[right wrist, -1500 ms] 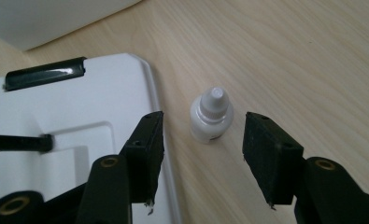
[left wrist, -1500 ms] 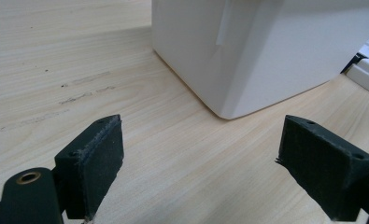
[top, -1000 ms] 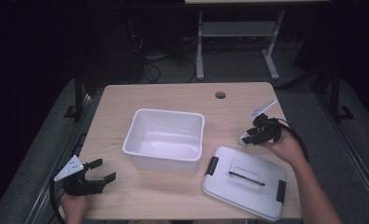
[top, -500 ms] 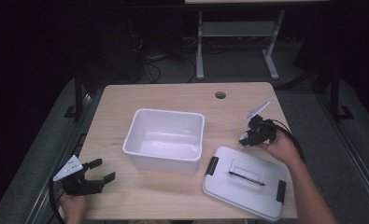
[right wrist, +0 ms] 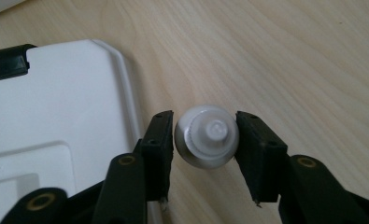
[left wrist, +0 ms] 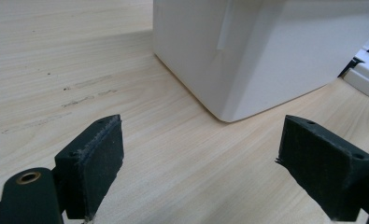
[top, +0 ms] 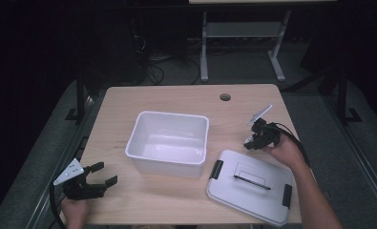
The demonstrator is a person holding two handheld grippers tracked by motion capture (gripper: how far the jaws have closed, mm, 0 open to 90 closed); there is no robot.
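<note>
A small white round-capped object (right wrist: 208,135), seen from above, stands on the wooden table just past the corner of the white lid (right wrist: 56,116). My right gripper (right wrist: 205,154) points down over it. Its jaws have just been closing, and both pads now touch the object's sides. In the high view that gripper (top: 253,141) is at the table's right, beyond the lid (top: 250,186). My left gripper (top: 102,174) rests open near the front left corner with nothing between its pads (left wrist: 98,158). It faces the white bin (left wrist: 266,46).
The open white bin (top: 169,140) stands mid-table. The lid with black latches (top: 216,169) and a handle lies flat at the front right. A cable hole (top: 225,97) is near the far edge. Dark floor and a metal stand lie beyond.
My right gripper has shifted a little left and towards the lid's far edge, tipping down over the small white object. The left gripper, the bin and the lid have not moved.
</note>
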